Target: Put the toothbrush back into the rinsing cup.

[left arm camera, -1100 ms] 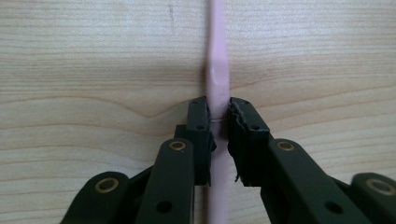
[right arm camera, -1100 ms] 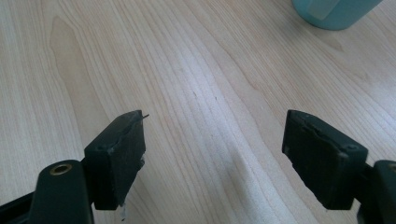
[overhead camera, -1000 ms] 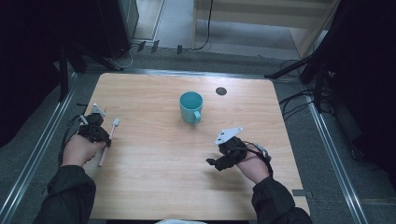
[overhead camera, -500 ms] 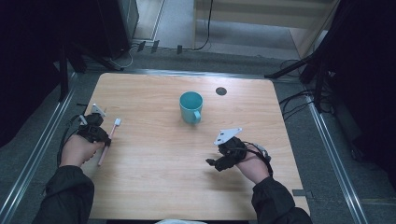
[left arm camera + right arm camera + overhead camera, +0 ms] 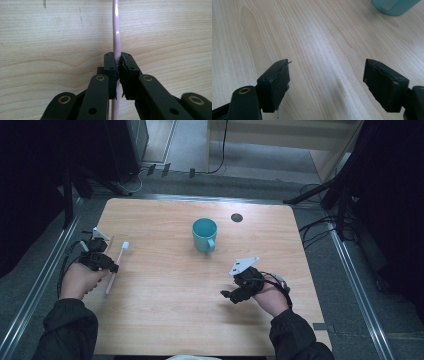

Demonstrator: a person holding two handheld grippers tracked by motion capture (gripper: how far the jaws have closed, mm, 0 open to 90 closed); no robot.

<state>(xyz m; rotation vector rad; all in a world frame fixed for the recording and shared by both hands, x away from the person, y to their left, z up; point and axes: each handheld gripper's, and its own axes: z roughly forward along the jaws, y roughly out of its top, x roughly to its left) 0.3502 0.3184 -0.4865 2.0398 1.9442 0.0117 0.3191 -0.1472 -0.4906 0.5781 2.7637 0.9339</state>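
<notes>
Now: the pick-up step looks to be in hand, and the lift has not begun
Toothbrush: pink, with a white head, it lies flat near the left edge of the counter, head pointing away from the person
Left gripper: pinching the thin pink handle of the toothbrush (the pads press it from both sides, part way along the handle)
Right gripper: spread wide with nothing in it, held just over bare wood on the right side
Cup: blue-green, standing upright in the middle of the far half, well apart from the toothbrush
Next move, my guess: lift the toothbrush straight up, carry it over to the cup and drop it in with the handle down
Needs: a firm pinch so the thin handle does not spin or slip, and a lift high enough to clear the cup's rim
Free hand: could steady the cup if it wobbles
</notes>
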